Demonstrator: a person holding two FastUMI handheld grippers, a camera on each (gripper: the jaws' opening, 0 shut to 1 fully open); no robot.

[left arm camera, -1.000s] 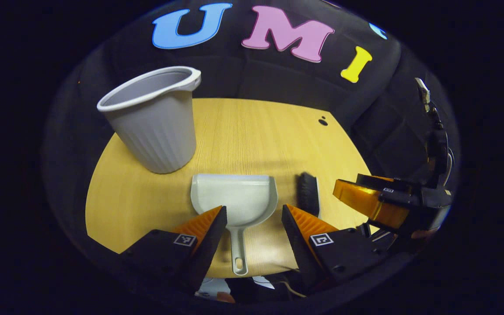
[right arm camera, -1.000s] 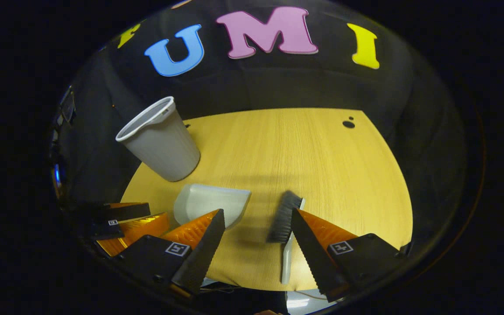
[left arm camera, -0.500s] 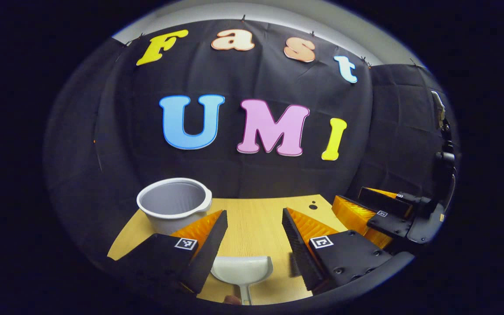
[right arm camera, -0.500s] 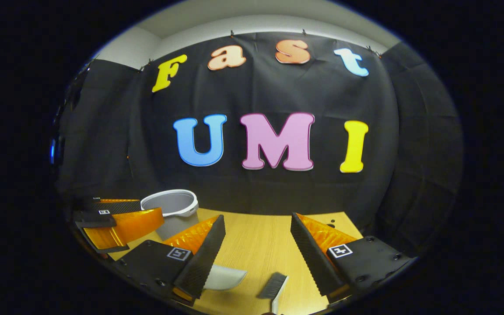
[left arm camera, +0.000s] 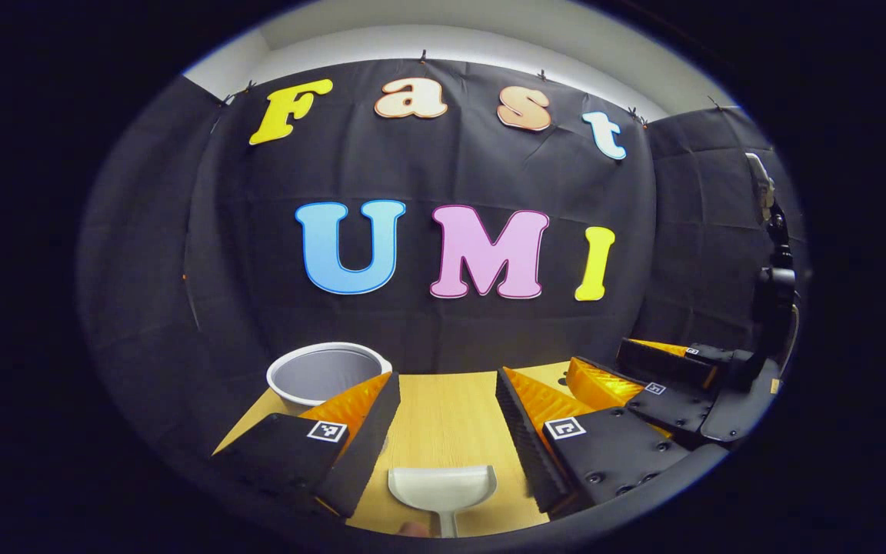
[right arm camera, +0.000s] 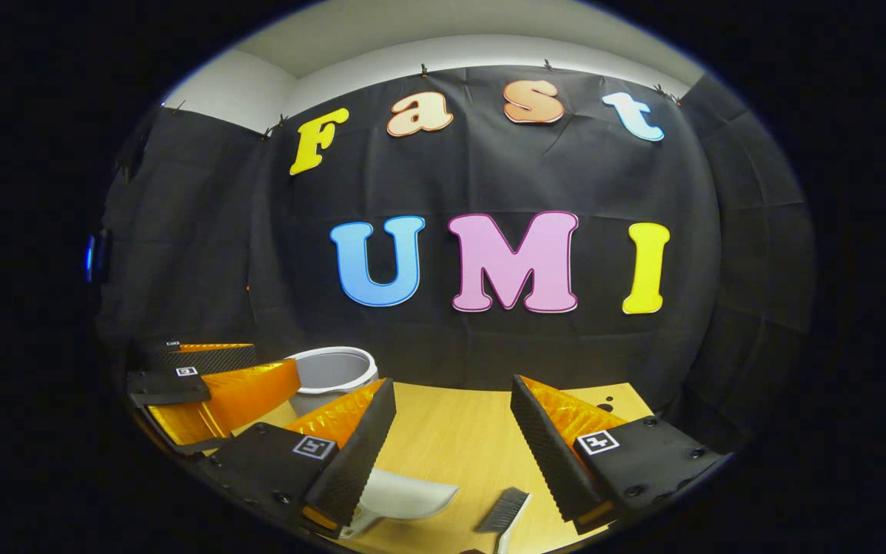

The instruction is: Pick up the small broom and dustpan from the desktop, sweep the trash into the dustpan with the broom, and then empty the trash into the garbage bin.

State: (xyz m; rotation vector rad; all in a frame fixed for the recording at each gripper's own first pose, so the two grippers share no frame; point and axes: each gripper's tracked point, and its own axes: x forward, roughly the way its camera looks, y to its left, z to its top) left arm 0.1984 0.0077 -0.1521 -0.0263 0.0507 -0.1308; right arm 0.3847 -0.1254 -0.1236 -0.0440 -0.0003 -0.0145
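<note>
Both grippers [left arm camera: 441, 415] [right arm camera: 452, 419] spread, empty; dustpan [left arm camera: 443, 488] handle and broom [right arm camera: 506, 512] cut off; bin [left arm camera: 325, 372] partly hidden

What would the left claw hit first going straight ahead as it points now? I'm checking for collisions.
Probably the booth's black cloth wall. The left claw points level over the desktop, above the dustpan; depth is unclear.

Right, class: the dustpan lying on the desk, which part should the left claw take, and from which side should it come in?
Probably the handle. The dustpan lies flat on the table with its scoop toward the bin and its narrow handle pointing back at the left claw, which hangs open above it. So come down from the near side and close across the handle; the scoop looks too wide.
</note>
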